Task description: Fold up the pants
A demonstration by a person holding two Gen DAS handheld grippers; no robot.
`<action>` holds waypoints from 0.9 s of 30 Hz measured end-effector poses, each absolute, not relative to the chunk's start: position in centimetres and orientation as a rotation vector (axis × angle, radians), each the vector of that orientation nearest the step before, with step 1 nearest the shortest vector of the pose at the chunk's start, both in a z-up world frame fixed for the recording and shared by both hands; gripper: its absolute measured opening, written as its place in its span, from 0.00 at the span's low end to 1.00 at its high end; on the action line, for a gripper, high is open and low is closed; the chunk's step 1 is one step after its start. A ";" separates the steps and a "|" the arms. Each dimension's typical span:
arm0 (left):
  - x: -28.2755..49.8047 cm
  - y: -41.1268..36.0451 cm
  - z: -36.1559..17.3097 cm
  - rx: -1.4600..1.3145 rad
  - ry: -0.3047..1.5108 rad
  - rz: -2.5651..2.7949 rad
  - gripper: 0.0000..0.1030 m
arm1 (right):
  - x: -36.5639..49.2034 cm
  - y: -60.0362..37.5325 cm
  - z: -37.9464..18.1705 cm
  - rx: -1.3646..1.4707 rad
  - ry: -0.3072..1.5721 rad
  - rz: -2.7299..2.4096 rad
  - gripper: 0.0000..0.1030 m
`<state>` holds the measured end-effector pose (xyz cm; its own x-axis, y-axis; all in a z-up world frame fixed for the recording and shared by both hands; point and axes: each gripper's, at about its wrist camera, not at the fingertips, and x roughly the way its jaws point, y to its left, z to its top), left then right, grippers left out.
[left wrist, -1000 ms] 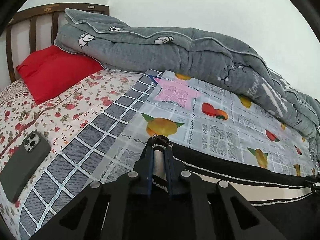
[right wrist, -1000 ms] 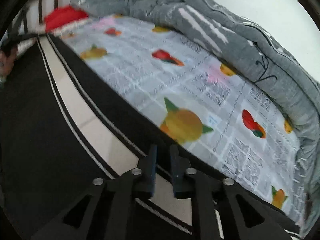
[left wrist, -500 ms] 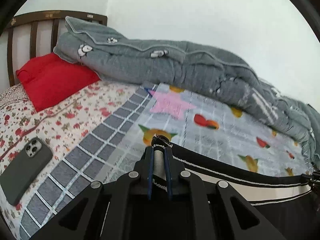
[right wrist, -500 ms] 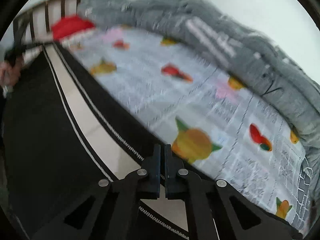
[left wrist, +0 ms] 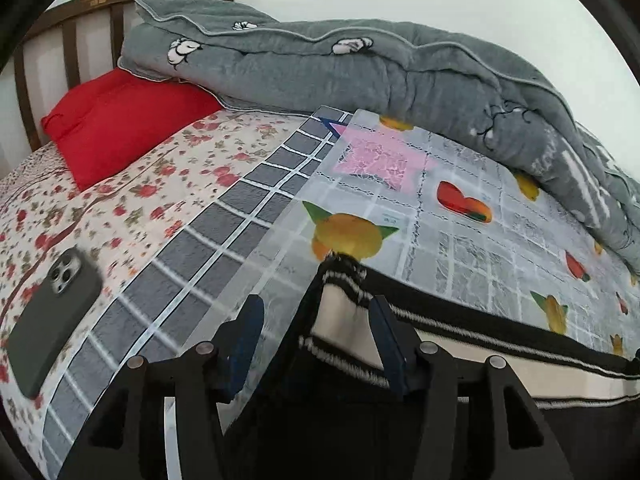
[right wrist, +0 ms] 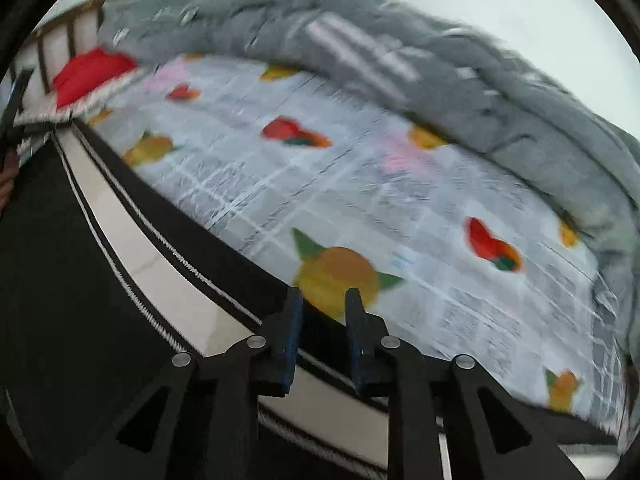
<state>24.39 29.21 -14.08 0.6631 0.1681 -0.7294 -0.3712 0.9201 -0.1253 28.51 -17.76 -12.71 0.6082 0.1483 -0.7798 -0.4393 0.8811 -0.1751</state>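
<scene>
Your right gripper point(right wrist: 320, 312) hangs with fingers apart over the black pants point(right wrist: 72, 280), beside the fruit-print sheet point(right wrist: 360, 184).

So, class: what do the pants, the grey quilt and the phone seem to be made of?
Pants: seemingly a matte black knit; the striped edge looks ribbed. Quilt: soft, fleecy padded fabric, going by its puffy folds and stitched trim. Phone: hard shell with a matte dark-green back, possibly a silicone case; glassy lenses.
</scene>
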 end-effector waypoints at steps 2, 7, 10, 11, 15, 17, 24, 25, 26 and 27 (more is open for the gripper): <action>23.3 28.7 -13.6 -0.277 0.781 0.295 0.51 | 27.8 -18.5 -13.3 -0.383 0.853 0.306 0.35; 18.9 26.5 -12.3 -0.273 0.782 0.273 0.52 | 27.7 -18.7 -13.7 -0.396 0.885 0.193 0.36; 15.0 25.5 -11.8 -0.288 0.770 0.267 0.55 | 25.0 -19.5 -10.6 -0.295 0.799 0.161 0.41; 14.0 25.2 -11.7 -0.303 0.766 0.261 0.56 | 23.5 -19.6 -9.8 -0.289 0.770 0.150 0.48; 8.7 24.4 -12.7 -0.394 0.764 0.243 0.58 | 19.6 -19.6 -8.9 -0.293 0.726 0.142 0.66; 6.5 24.6 -14.0 -0.467 0.762 0.244 0.58 | 17.8 -20.0 -8.9 -0.294 0.733 0.139 0.66; 4.7 25.8 -17.4 -0.625 0.740 0.212 0.56 | 13.5 -22.7 -9.5 -0.223 0.760 0.051 0.66; 4.9 25.9 -17.4 -0.626 0.728 0.215 0.56 | 13.1 -23.0 -9.6 -0.215 0.764 0.042 0.66; 5.5 26.4 -17.4 -0.635 0.718 0.216 0.56 | 12.7 -23.3 -9.6 -0.208 0.766 0.032 0.66; 6.0 26.8 -17.5 -0.647 0.715 0.211 0.56 | 12.3 -23.6 -9.6 -0.206 0.766 0.021 0.66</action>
<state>6.02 26.85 -17.53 0.7442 -0.0349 -0.6670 -0.3909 0.7869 -0.4774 12.32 -23.59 -9.60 0.7216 -0.0556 -0.6901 -0.0939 0.9797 -0.1771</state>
